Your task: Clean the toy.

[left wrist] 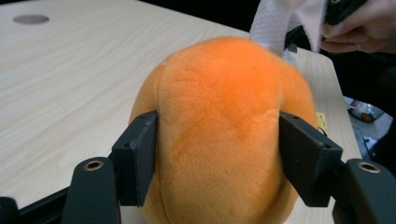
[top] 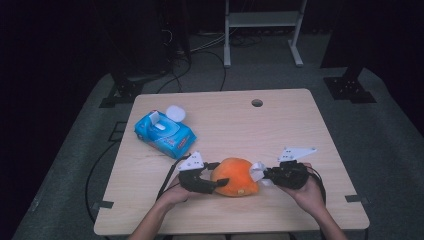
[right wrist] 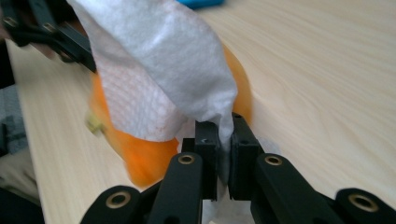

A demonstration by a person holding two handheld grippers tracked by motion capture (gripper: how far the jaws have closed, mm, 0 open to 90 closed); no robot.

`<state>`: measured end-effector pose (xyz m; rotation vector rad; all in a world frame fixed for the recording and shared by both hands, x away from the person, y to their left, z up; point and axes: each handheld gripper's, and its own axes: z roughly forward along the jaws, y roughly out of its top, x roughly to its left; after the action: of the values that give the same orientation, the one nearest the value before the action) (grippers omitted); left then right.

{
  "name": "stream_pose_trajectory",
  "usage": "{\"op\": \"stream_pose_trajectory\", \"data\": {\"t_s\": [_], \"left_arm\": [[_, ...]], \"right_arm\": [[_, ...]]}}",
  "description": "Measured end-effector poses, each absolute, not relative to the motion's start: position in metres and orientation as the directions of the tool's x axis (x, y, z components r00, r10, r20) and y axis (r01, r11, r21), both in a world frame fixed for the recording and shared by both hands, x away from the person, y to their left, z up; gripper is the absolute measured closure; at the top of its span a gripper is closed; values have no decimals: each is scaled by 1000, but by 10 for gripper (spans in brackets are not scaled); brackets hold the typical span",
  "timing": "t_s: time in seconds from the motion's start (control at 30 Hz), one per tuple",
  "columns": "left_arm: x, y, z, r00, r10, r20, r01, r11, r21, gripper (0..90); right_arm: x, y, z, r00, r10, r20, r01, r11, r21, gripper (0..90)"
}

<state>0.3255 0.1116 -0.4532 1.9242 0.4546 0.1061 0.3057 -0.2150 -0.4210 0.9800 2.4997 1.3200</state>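
The round orange plush toy (left wrist: 219, 135) is showing a short, matt, velvety pile with stitched seams. The thin white wipe (right wrist: 154, 70) is looking like soft non-woven cloth, matt, with an embossed mesh pattern. The left gripper (left wrist: 217, 158) and the right gripper (right wrist: 224, 154) are showing matt black hard plastic jaws with brass-coloured metal rivets. The pale wooden table (top: 280, 130) is presenting a smooth, faintly sheened grain. The blue wipe packet (top: 165, 132) is appearing as glossy plastic film.

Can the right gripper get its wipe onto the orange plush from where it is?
Probably yes: the right gripper, shut on the wipe, sits beside the plush with nothing between them.
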Motion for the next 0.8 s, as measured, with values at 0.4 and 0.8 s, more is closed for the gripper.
{"op": "stream_pose_trajectory", "data": {"t_s": [0.4,0.8], "left_arm": [[325,114,-456,929,345,-133,259,-350,900,317],[322,110,-455,932,341,-121,249,-361,899,306]], "right_arm": [[305,-187,-412,-828,522,205,430,355,830,839],[300,-194,-404,-819,538,200,418,321,850,840]]}}
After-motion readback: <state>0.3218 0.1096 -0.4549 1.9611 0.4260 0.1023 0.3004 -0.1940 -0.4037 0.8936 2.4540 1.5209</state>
